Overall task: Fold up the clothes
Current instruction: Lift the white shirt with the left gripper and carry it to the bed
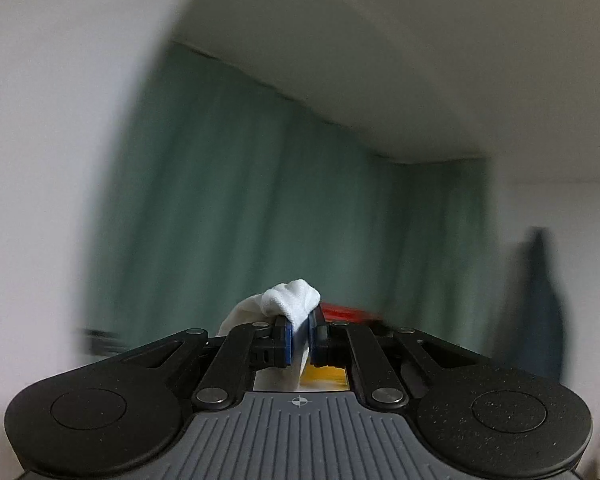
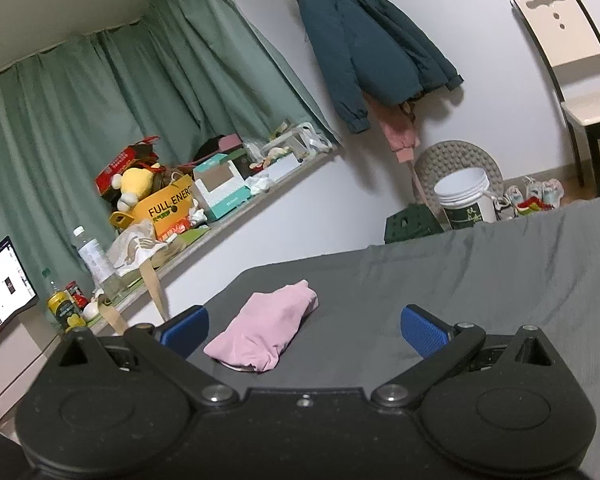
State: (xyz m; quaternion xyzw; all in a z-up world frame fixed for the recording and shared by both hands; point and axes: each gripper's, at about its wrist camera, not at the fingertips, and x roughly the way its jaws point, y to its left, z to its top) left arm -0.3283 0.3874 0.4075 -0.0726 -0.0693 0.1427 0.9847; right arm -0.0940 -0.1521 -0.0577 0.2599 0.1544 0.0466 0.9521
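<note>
While the left hand-held gripper is clamped on a white cloth, raised toward the green curtain, the right hand-held gripper hangs with its fingers wide apart over the grey bed. Between them lies a folded pink garment on the bed.

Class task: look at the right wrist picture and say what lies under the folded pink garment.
The pink garment lies on the dark grey bed sheet. A thin pale edge peeks from beneath its near end; what it is cannot be told, since the garment covers it.
</note>
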